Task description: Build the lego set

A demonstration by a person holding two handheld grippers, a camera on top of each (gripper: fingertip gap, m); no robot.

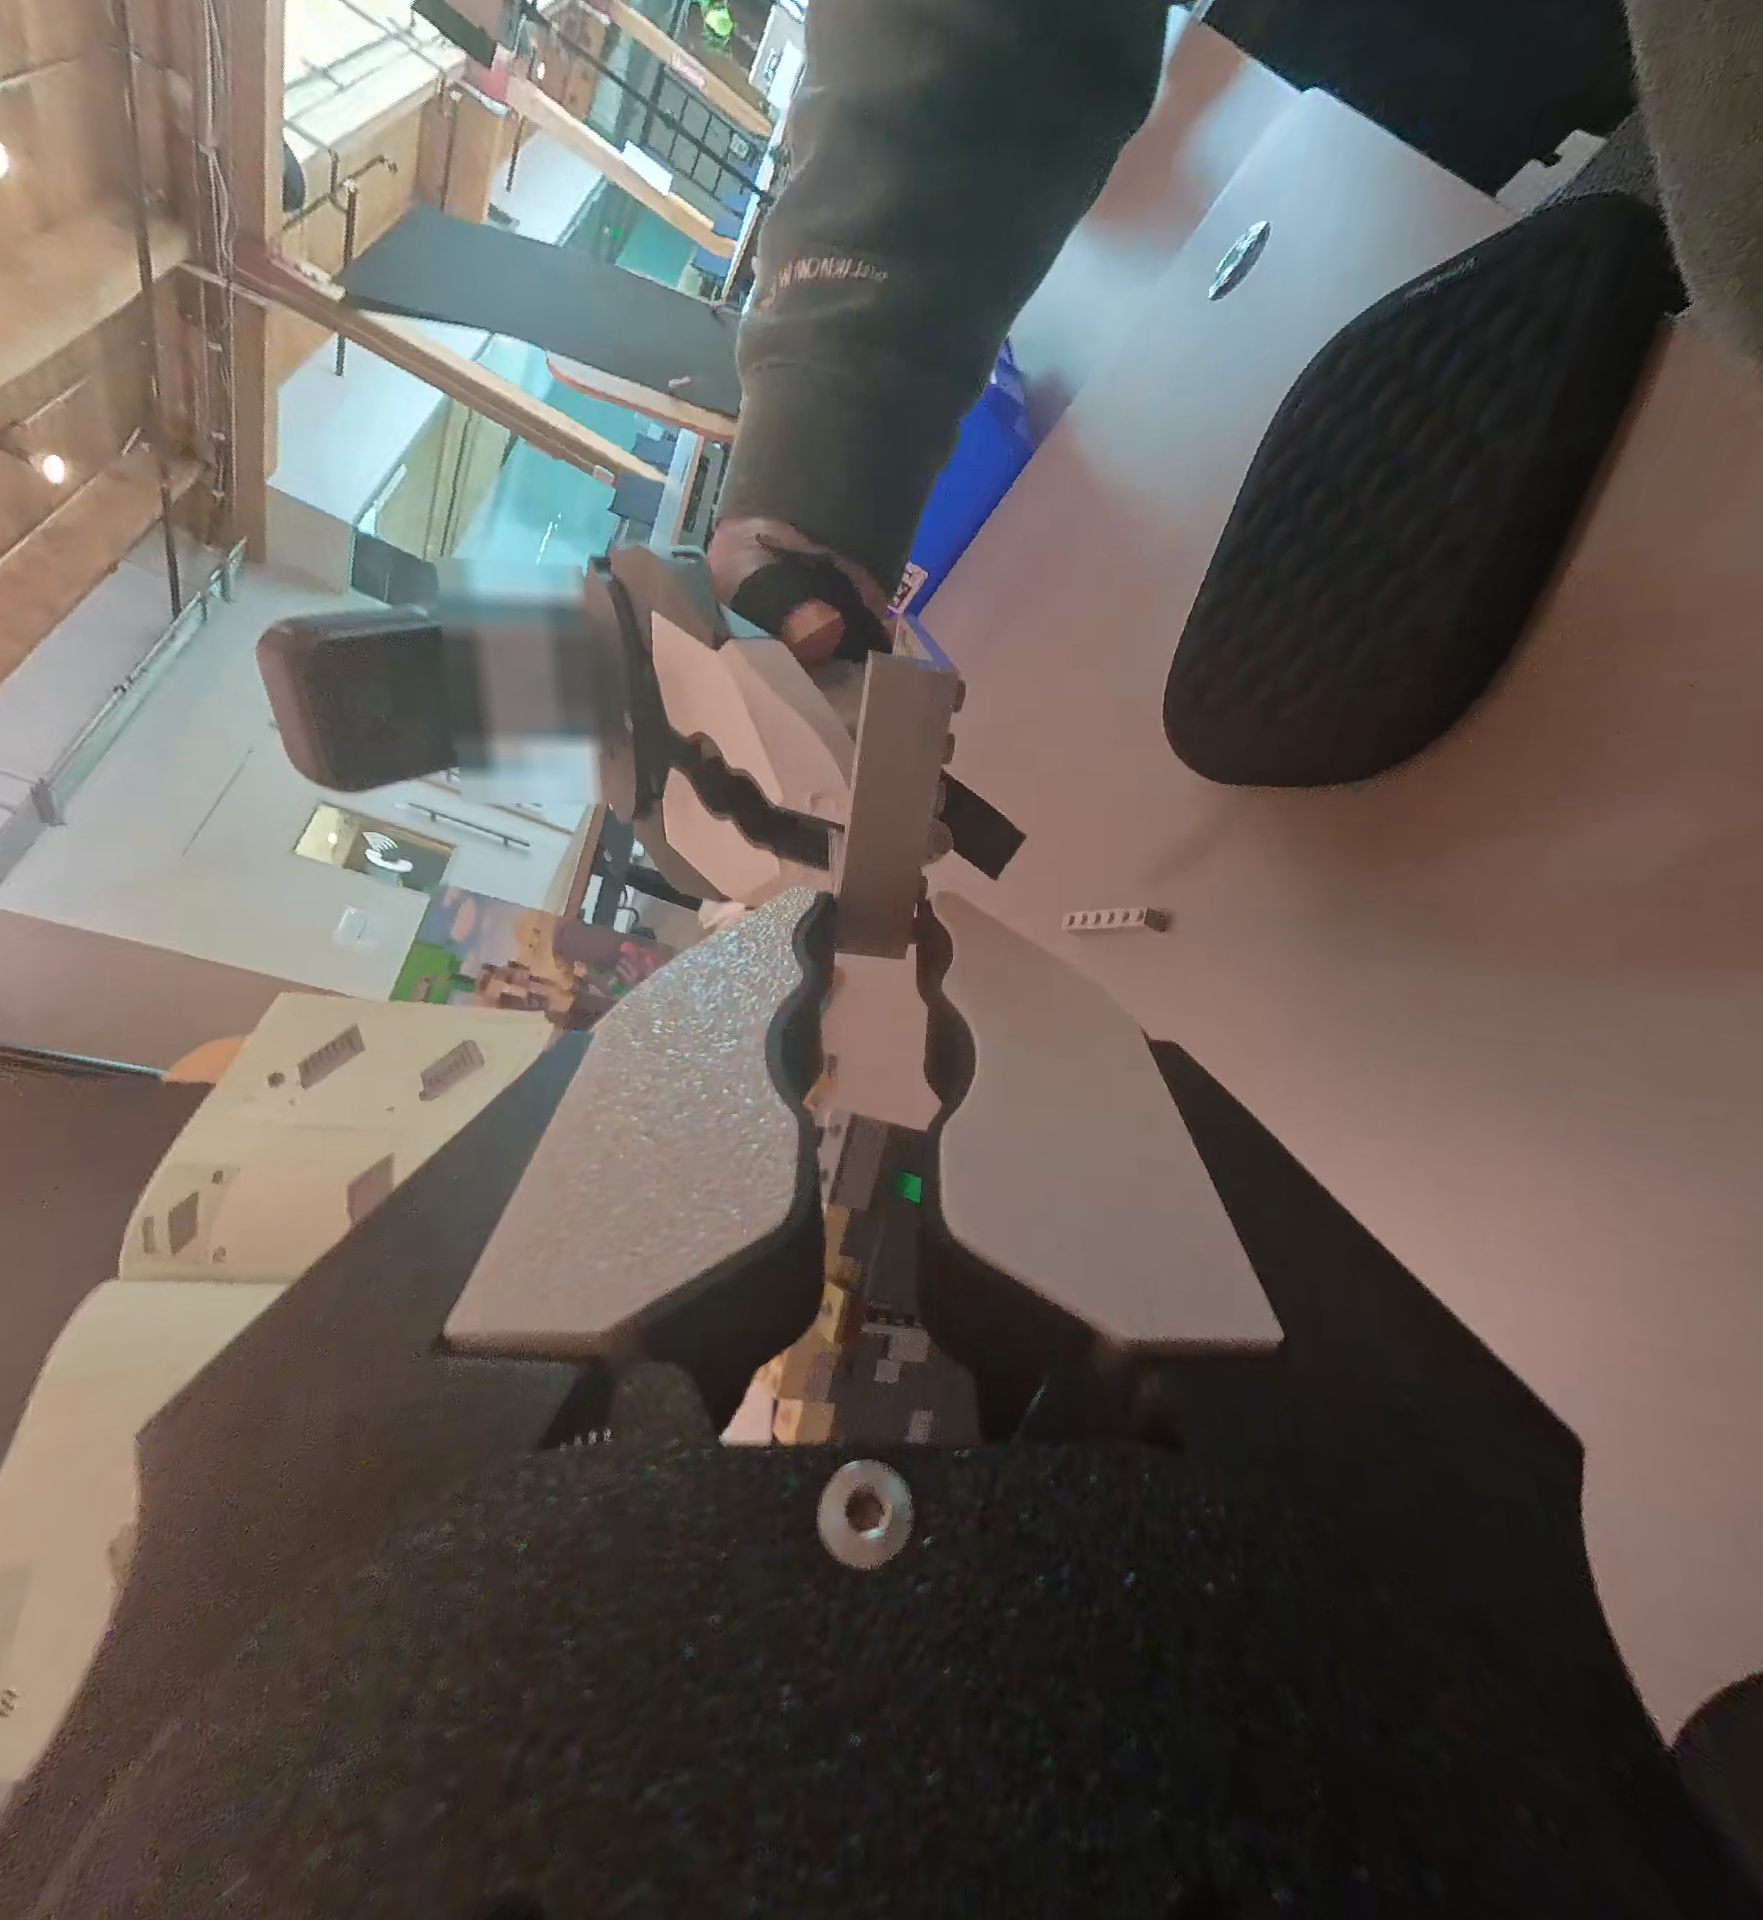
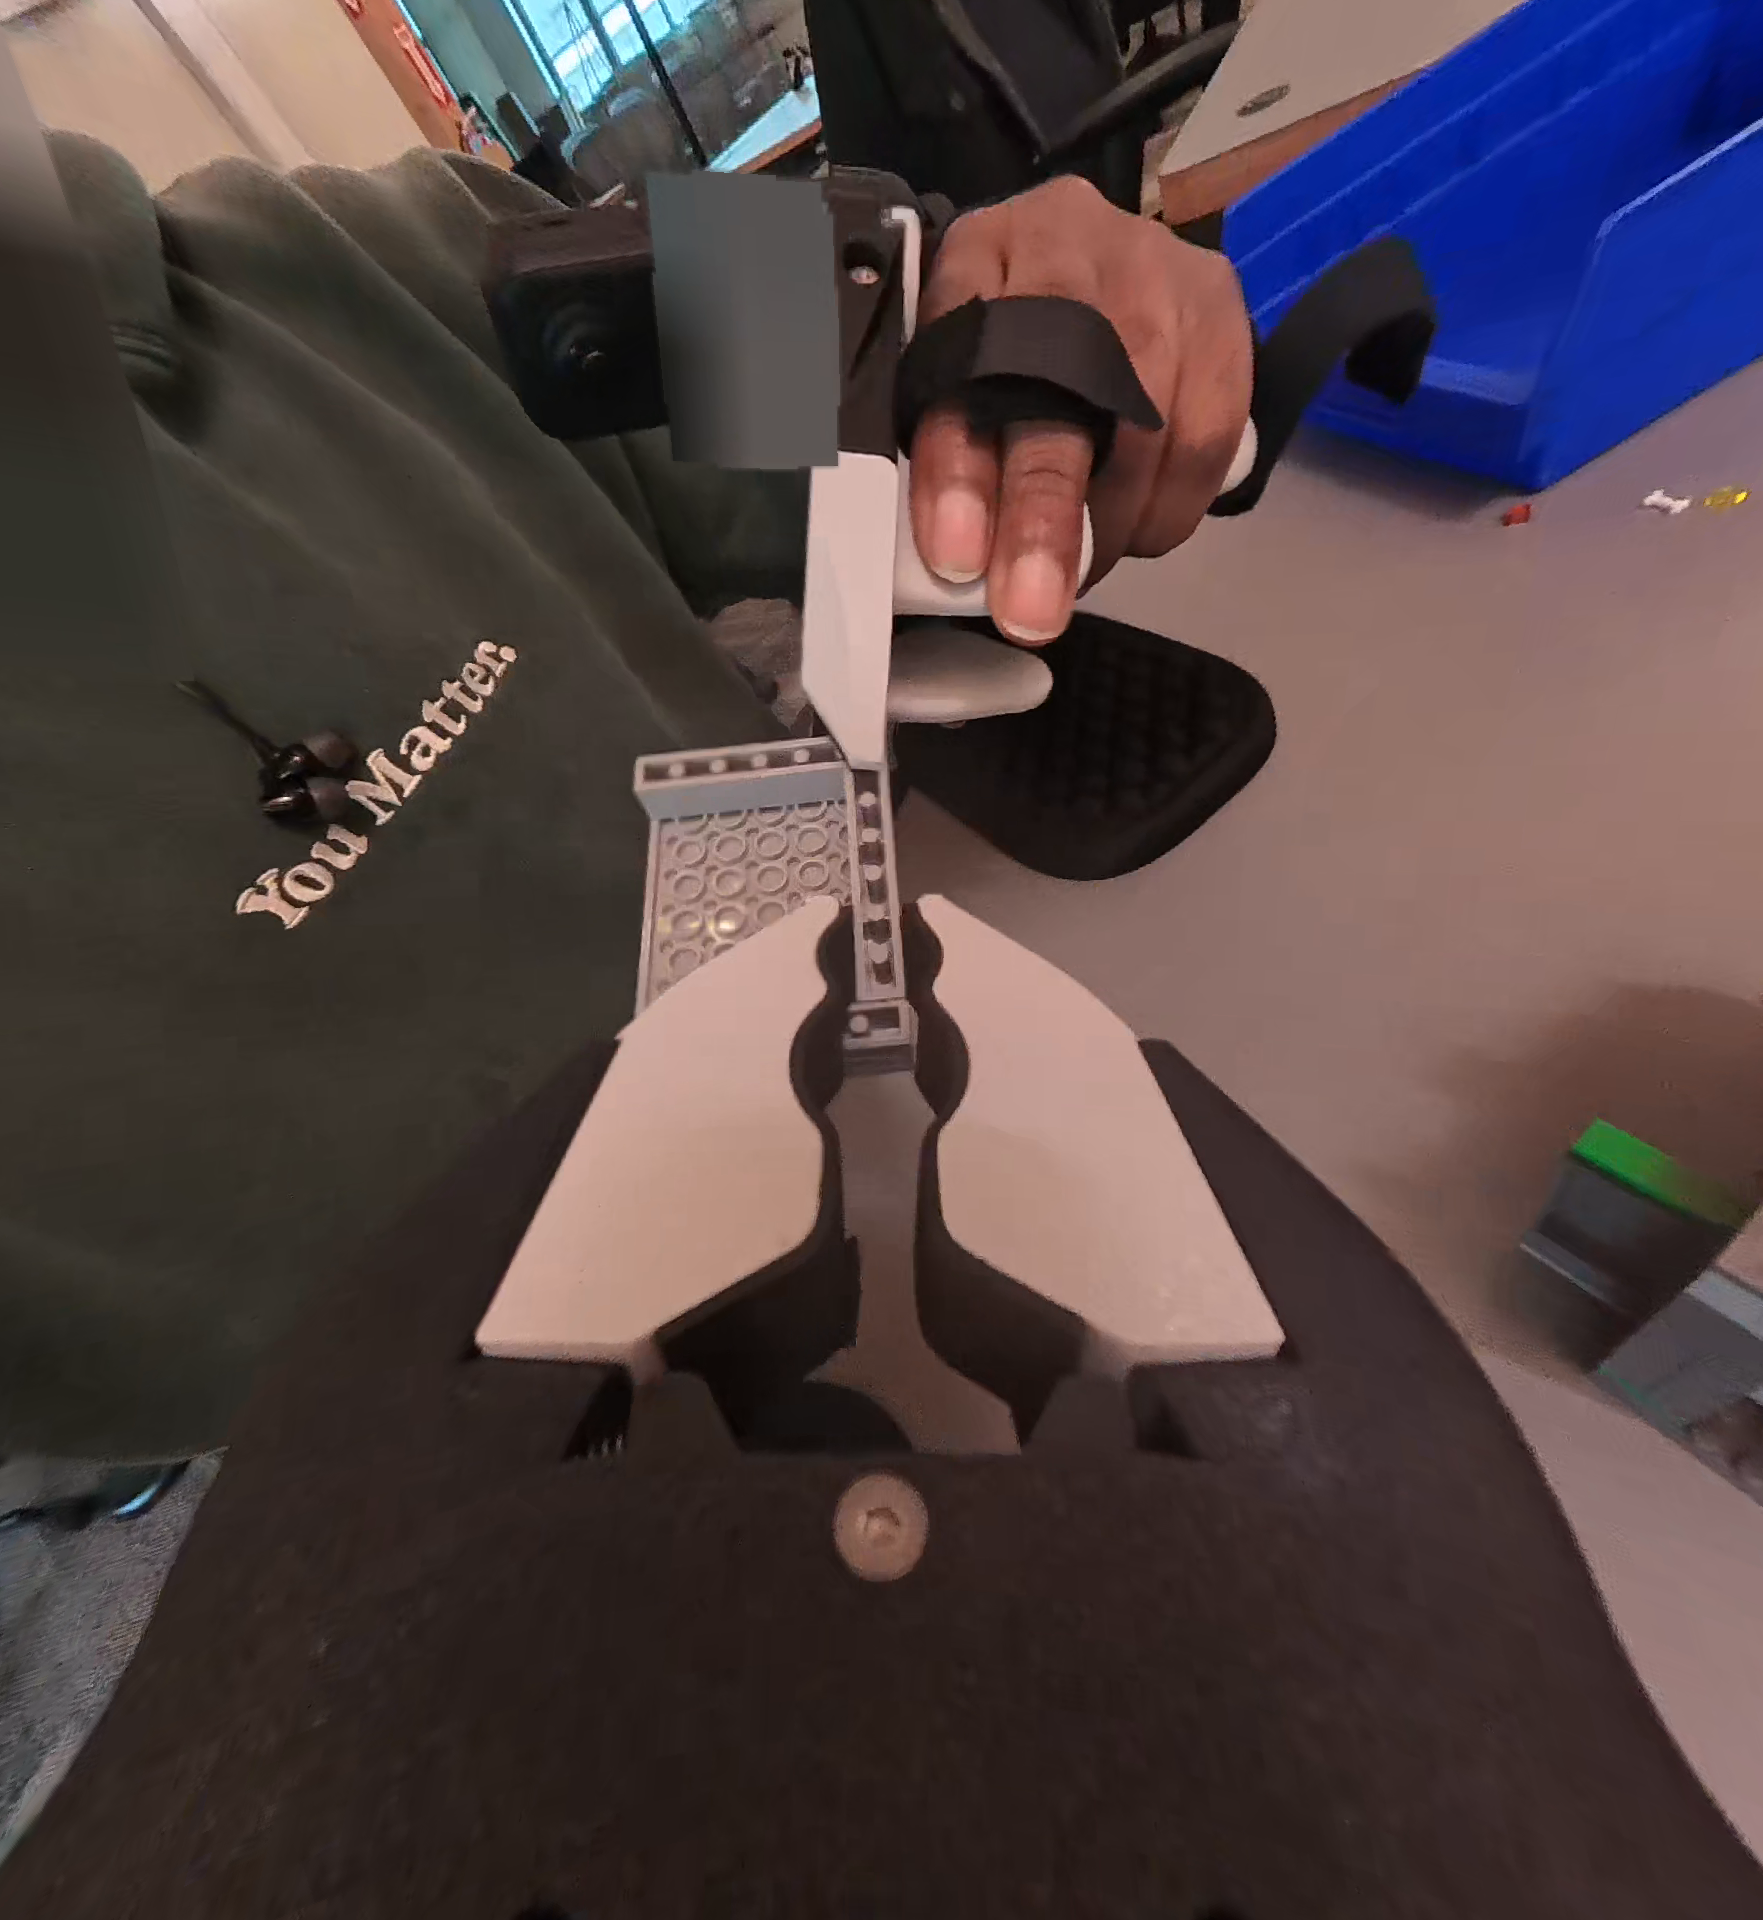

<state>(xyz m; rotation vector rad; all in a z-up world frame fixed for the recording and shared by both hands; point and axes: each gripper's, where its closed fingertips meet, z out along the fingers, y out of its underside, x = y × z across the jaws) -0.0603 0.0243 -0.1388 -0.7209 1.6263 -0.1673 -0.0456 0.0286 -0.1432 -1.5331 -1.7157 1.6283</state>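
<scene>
**Op A:** On my left camera the left gripper (image 1: 877,930) is nearly closed, and its fingertips pinch the lower edge of a grey brick assembly (image 1: 892,800). It is a flat studded plate seen edge-on, held up off the table (image 1: 1479,1143). Both dark pads press on it.

**Op B:** Same piece from my side. I see the grey brick assembly (image 2: 752,862) from beneath: a plate with round sockets and two narrow bricks along its edges, forming a corner. My right gripper (image 2: 879,956) is closed down to a slim gap on one of those bricks, a pad against each of its sides.

**Op A:** So both tongs have hold of the one build, in the air between them, in front of the person's dark green sweatshirt (image 2: 233,727)?

**Op B:** Yes. The white tip of your gripper meets the far corner of the piece, below the hand (image 2: 1064,395) strapped to its handle.

**Op A:** Beyond the piece I see a black mesh pad (image 1: 1407,520) on the table and a small white brick (image 1: 1111,920) lying alone, well apart from the grippers.

**Op B:** The blue bin (image 2: 1583,260) stands at my far right. Low right there is a green-topped block (image 2: 1635,1195), too blurred for me to say what it is.
</scene>
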